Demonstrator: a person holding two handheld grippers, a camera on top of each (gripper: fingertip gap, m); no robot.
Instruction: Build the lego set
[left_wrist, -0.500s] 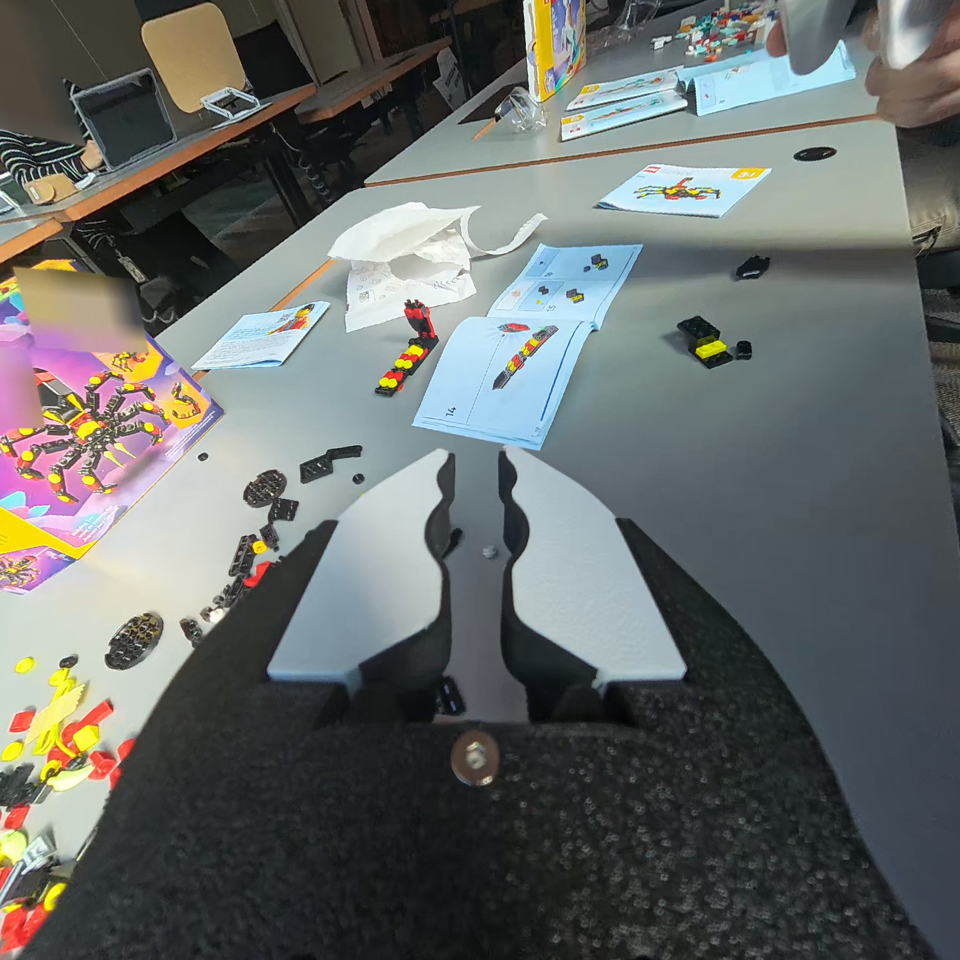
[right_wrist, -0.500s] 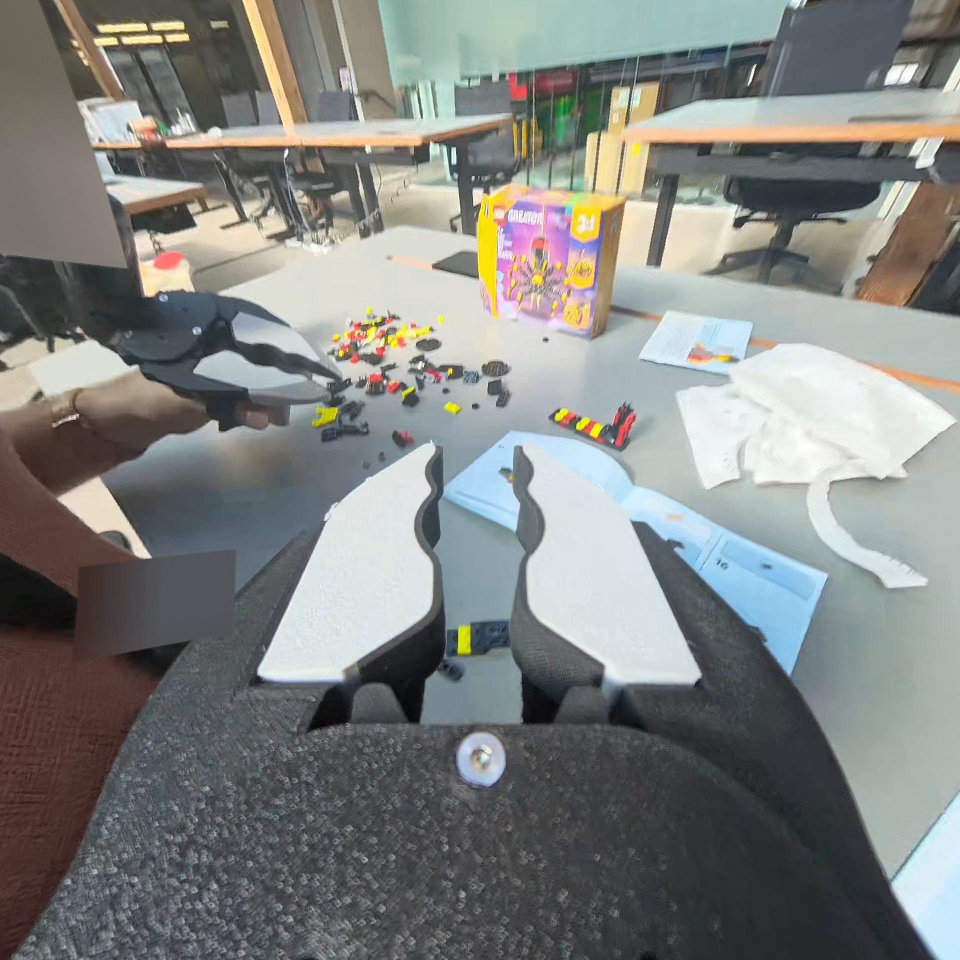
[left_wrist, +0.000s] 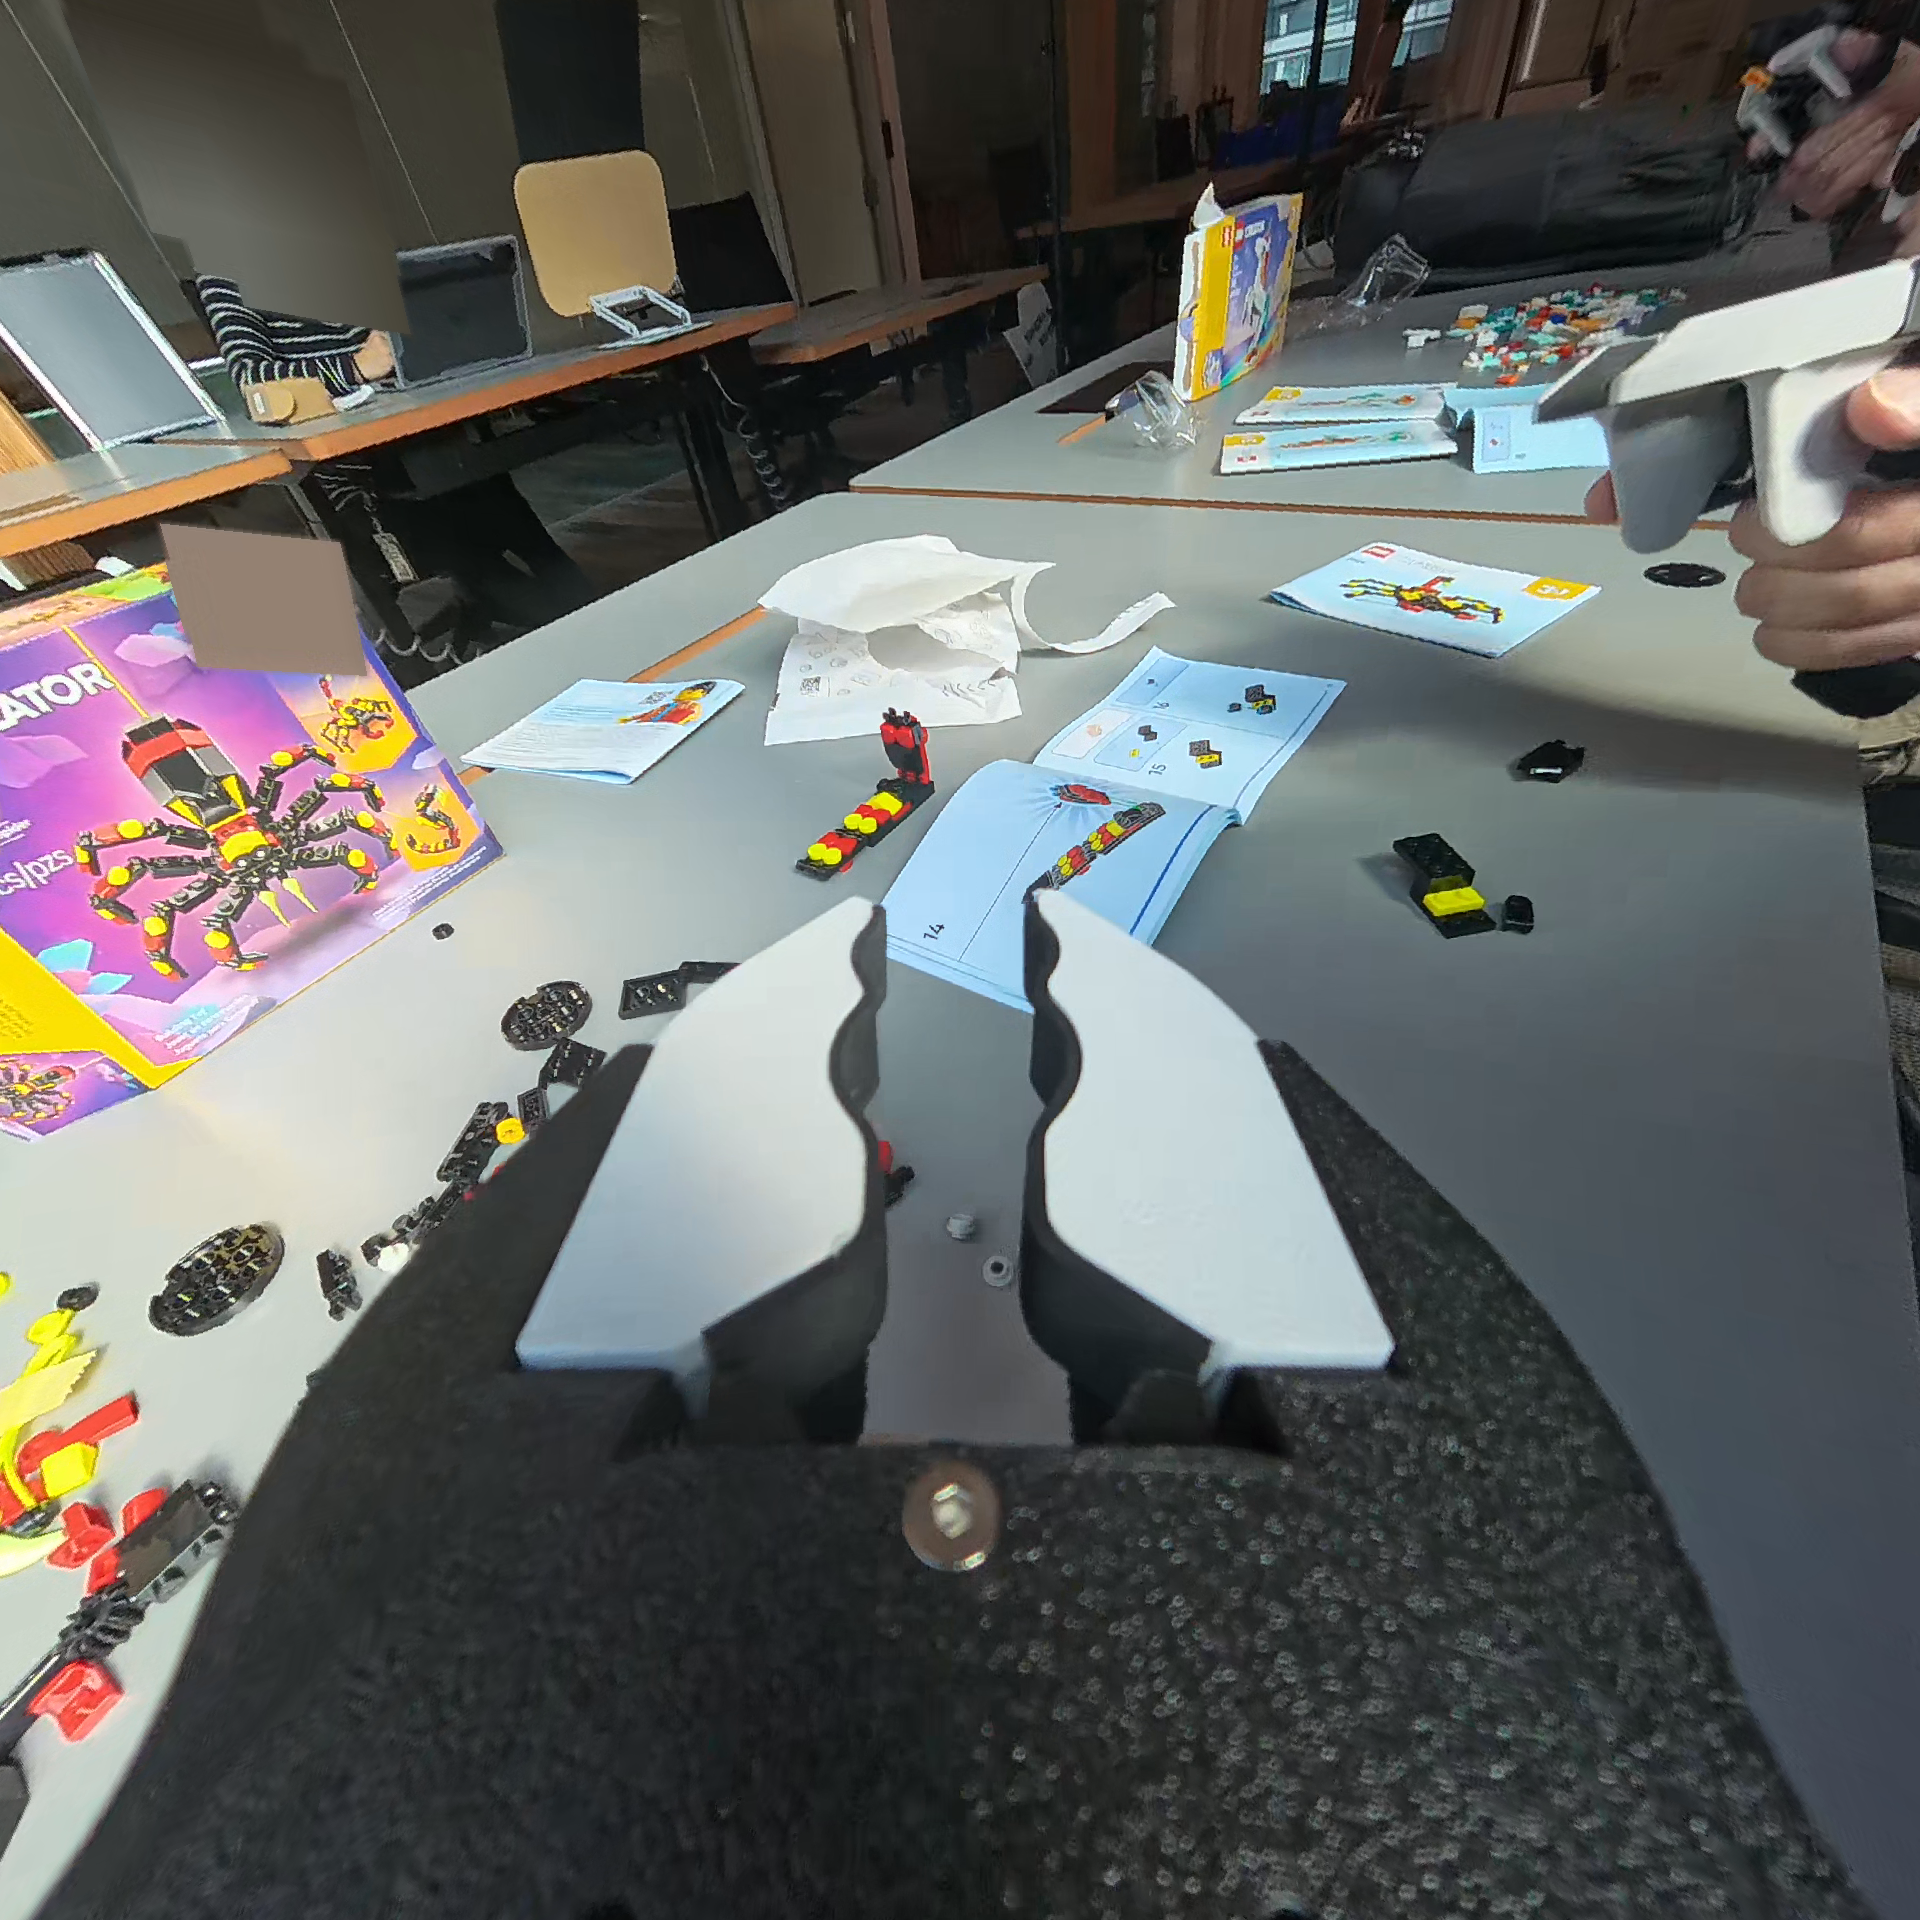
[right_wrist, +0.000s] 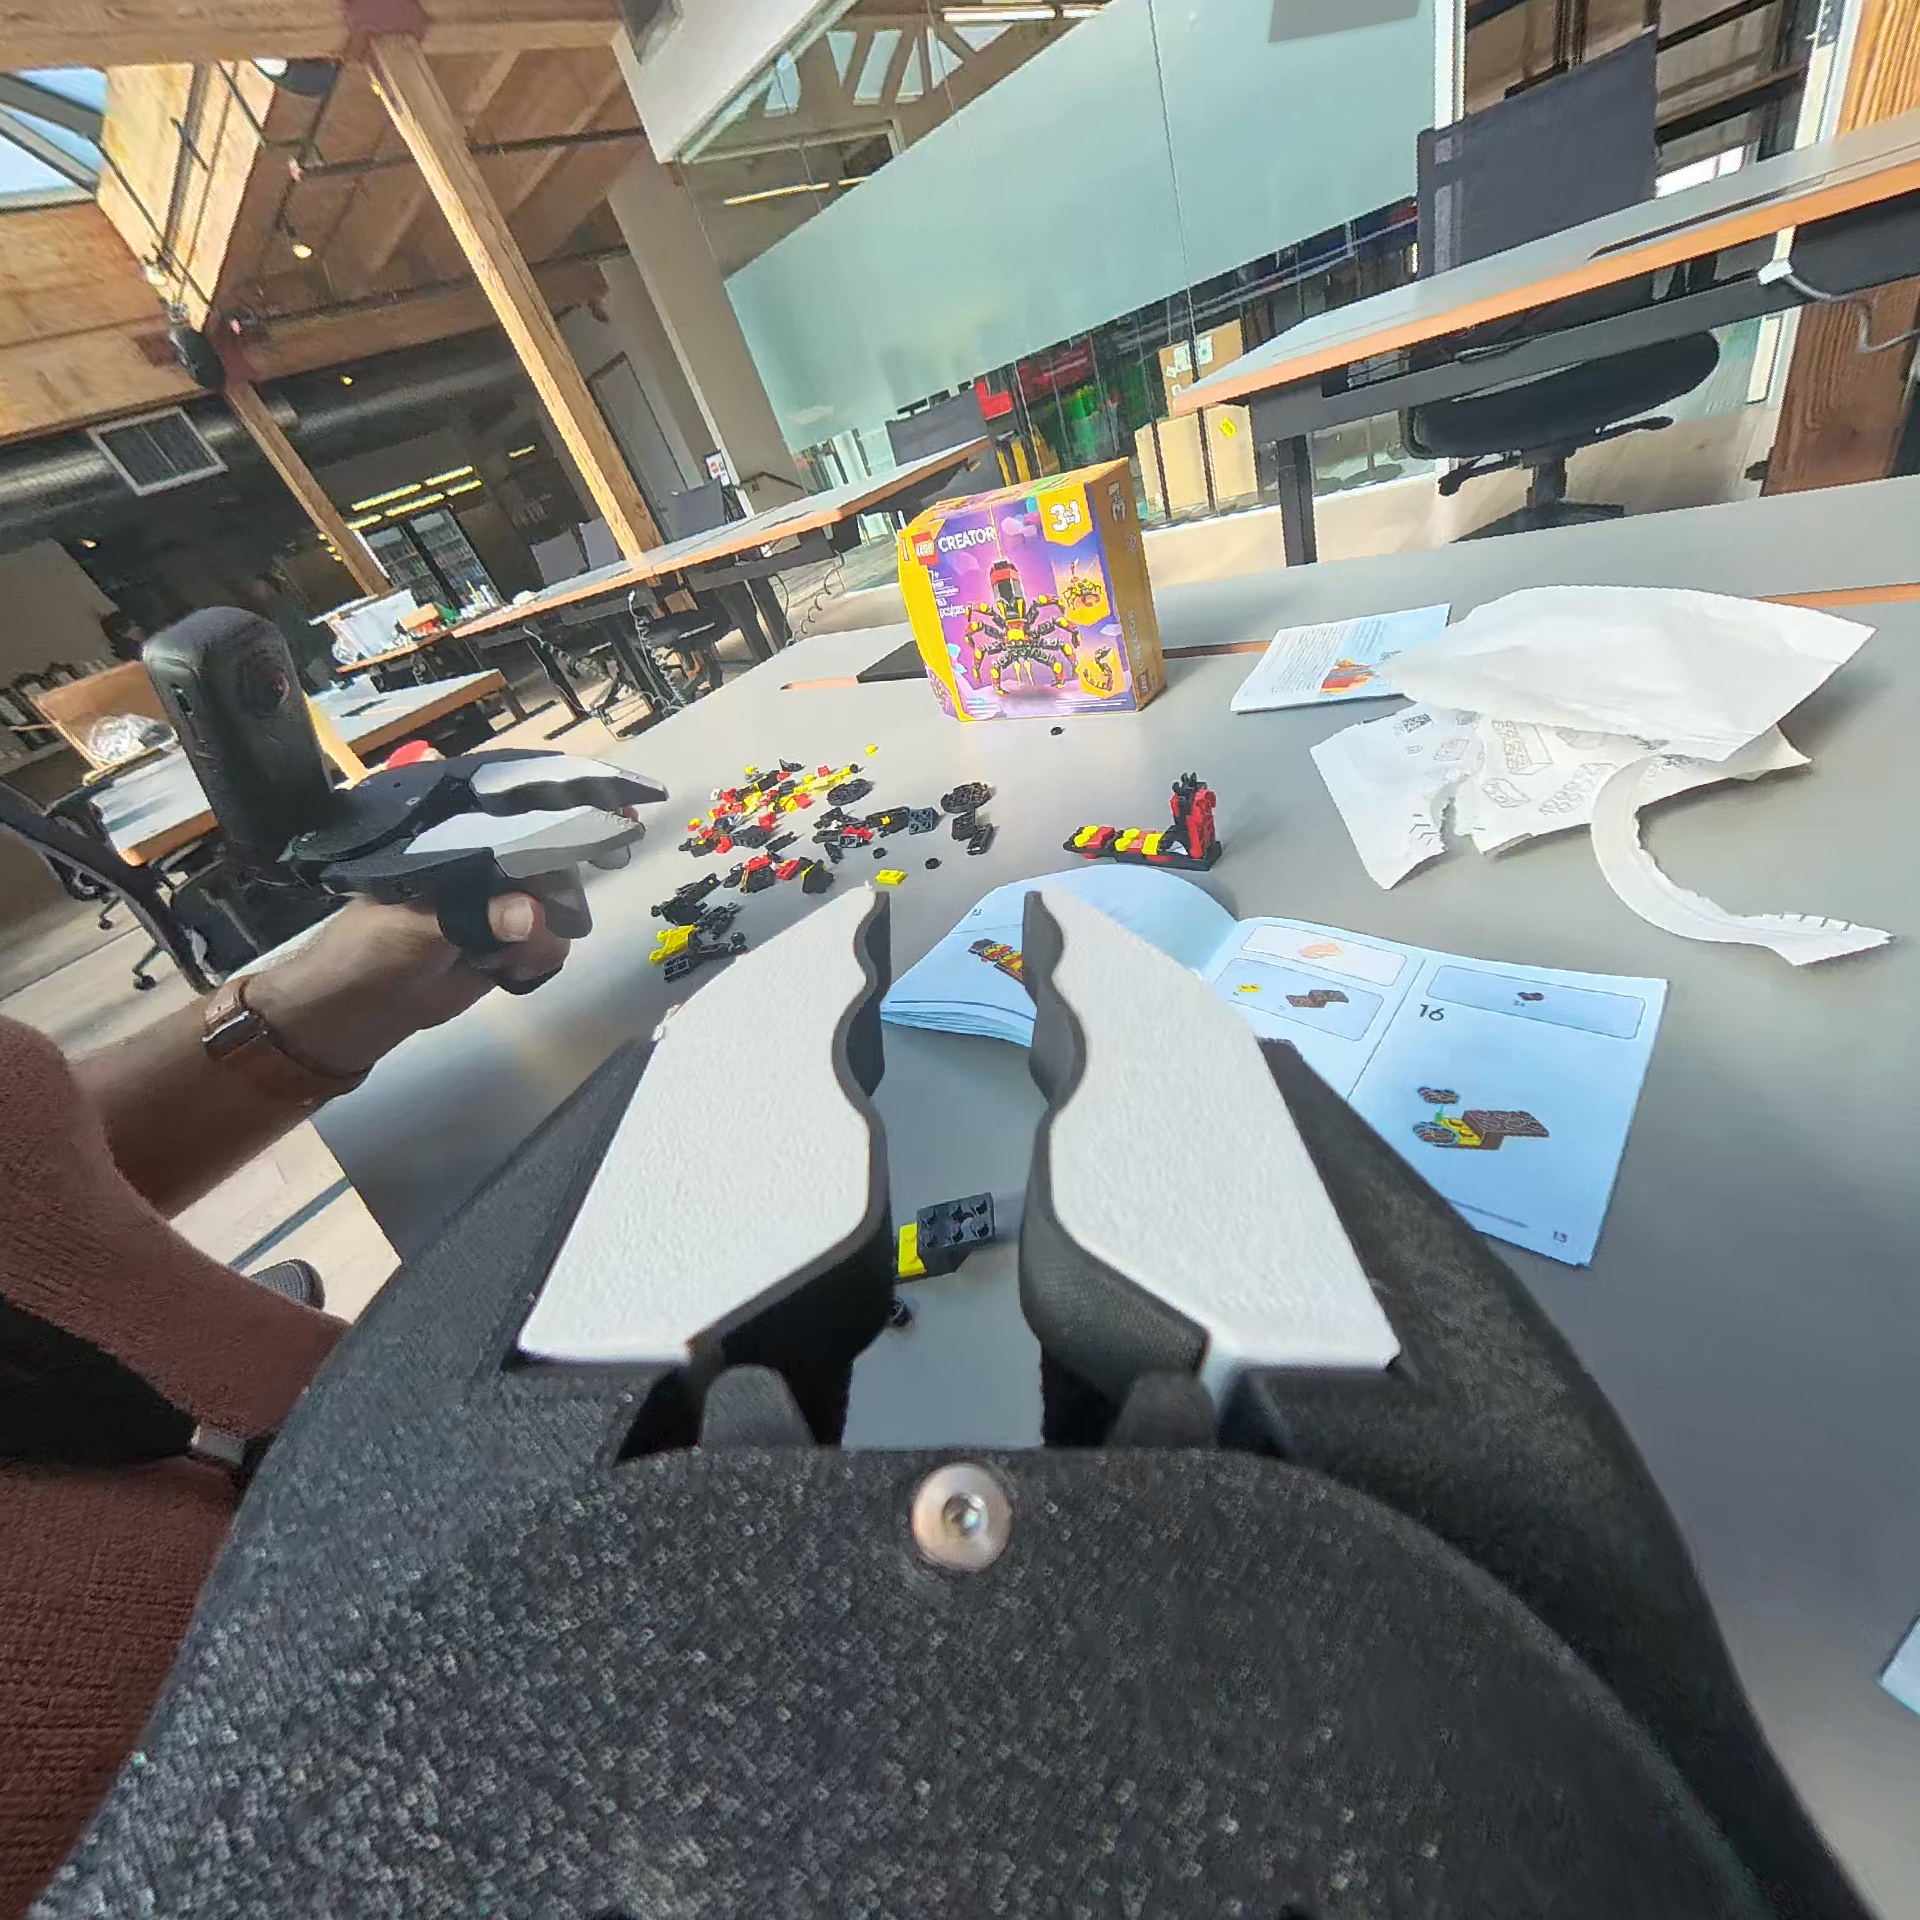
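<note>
Lego sub-assembly (right_wrist: 945, 1231) lies under your lifted right gripper (right_wrist: 956, 904); both jaws gape, seemingly empty; left gripper (left_wrist: 956, 914) has risen too.

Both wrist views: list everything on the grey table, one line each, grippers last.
Set box: one, purple and yellow, standing at the far side.
Loose bricks: many, black, red and yellow, scattered in front of the box.
Segmented build: one, black, red and yellow, beside the open booklet.
Open booklet: one, light blue, centre.
Closed booklet: one, light blue, far right in the left wrist view.
Leaflet: one, light blue, by the bag.
Torn paper bag: one, white.
Small build: one, black and yellow, right of the open booklet.
Black piece: one, alone.
Left gripper: fingers apart, empty.
Right gripper: fingers apart, empty.
</note>
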